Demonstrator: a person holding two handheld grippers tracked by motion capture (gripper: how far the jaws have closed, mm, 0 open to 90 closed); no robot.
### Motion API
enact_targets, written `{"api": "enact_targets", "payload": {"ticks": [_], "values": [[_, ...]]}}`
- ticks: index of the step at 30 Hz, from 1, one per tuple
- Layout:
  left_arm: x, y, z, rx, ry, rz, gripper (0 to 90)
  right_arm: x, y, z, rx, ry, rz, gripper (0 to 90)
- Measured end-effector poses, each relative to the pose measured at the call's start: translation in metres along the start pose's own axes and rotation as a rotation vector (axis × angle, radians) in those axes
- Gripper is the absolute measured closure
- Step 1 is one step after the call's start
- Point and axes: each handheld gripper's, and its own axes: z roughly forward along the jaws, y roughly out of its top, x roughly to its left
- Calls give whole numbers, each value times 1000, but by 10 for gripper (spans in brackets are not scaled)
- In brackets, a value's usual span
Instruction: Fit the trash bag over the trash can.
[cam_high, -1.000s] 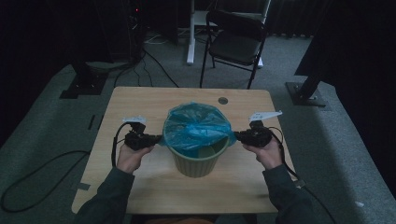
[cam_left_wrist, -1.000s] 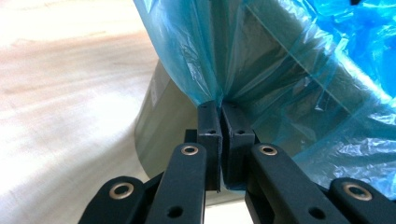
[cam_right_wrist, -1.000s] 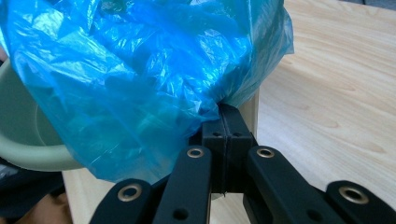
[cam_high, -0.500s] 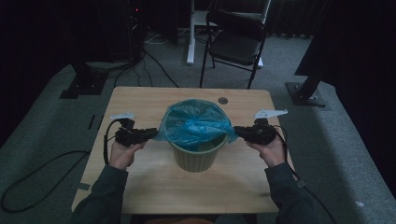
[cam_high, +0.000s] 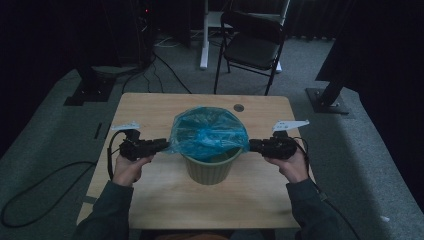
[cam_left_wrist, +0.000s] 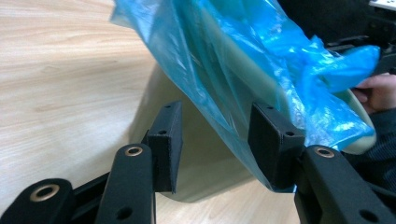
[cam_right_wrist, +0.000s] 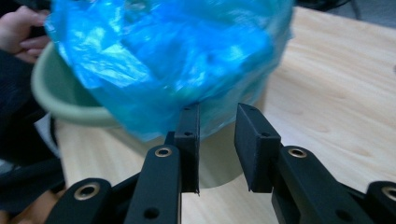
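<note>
Jaws of the left gripper (cam_high: 161, 145) and right gripper (cam_high: 253, 145) have just been opening and stand apart, gripping nothing. Between them, mid-counter (cam_high: 150, 200), sits the green bin (cam_high: 210, 167), its blue bag (cam_high: 207, 134) draped over the rim, grippers at nine and three o'clock beside it.

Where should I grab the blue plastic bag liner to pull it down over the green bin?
Take the loose hem of the blue plastic bag liner hanging outside the round green plastic bin, coming level from the side; there the film hangs free of the wall.
</note>
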Motion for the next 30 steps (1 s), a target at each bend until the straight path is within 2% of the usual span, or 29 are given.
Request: {"api": "enact_targets", "payload": {"ticks": [3, 4, 5, 11, 16, 17, 19, 26, 28, 30], "values": [[-4, -3, 1, 10, -8, 7, 556, 2, -1, 0, 10, 20, -3, 726], [-10, -9, 5, 33, -20, 15, 555, 6, -3, 1, 25, 61, -16, 733], [-12, -11, 6, 41, -25, 19, 555, 7, -3, 1, 29, 68, -22, 734], [-17, -15, 12, 56, -38, 30, 555, 13, -3, 2, 41, 90, -39, 790], [-18, -15, 15, 62, -38, 40, 555, 14, -4, 2, 48, 90, -53, 782], [-18, -17, 16, 70, -37, 41, 555, 15, -5, 1, 46, 76, -58, 688], [-19, -18, 17, 74, -42, 37, 555, 15, -6, -1, 41, 76, -61, 641], [-24, -19, 23, 83, -53, 55, 554, 21, -5, -2, 22, 105, -112, 570], [-26, -19, 25, 87, -59, 60, 555, 22, -4, -1, 16, 100, -113, 574], [-27, -19, 26, 88, -60, 63, 555, 21, -3, -1, 12, 79, -116, 710]]}}
